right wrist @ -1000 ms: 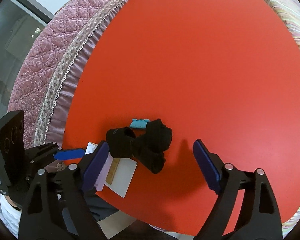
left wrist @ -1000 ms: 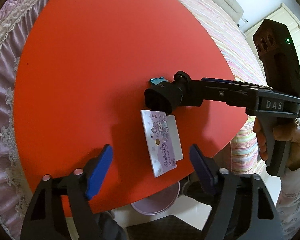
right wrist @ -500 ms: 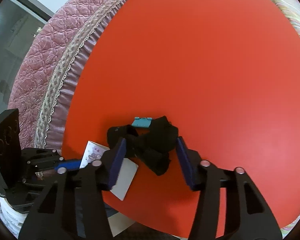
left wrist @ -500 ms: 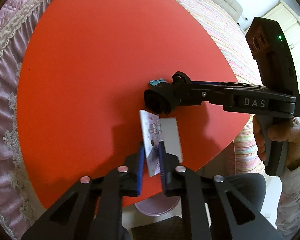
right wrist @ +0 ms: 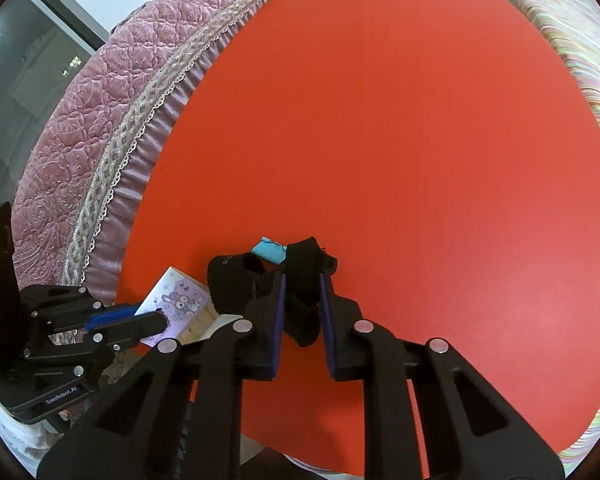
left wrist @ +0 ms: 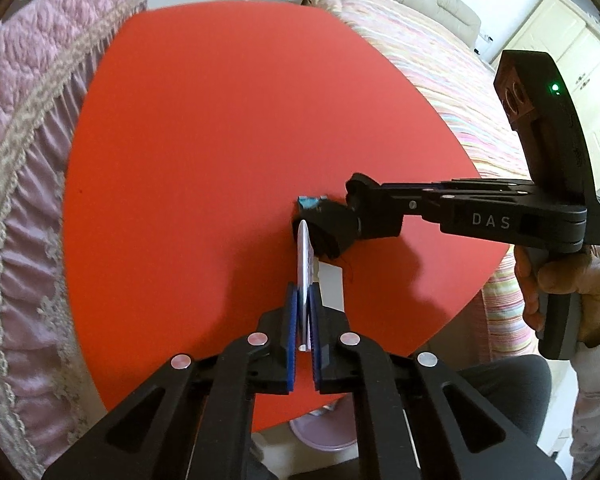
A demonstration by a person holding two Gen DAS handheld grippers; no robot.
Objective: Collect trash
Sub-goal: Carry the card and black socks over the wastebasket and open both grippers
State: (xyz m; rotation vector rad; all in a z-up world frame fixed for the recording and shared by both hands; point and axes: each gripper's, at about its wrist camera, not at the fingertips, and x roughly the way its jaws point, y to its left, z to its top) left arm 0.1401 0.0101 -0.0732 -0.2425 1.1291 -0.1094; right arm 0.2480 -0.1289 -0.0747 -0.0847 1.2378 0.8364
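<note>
Left tool (left wrist: 304,312) is clamped on the card (left wrist: 303,256), tipped on edge near the red bench's (left wrist: 220,128) 5 o'clock rim. Right tool (right wrist: 302,300) is closing around the black cloth (right wrist: 304,276), pads pressing it, with a blue scrap (right wrist: 269,250) at the cloth's 11 o'clock.

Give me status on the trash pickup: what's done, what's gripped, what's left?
Done: nothing visibly binned; a pink bin shows below the red table edge. In hand: the left gripper is shut on the purple cartoon-print card, tilted up on edge; the right gripper is closing around the black fabric. Left: the small blue piece and a white card lie on the table.
</note>
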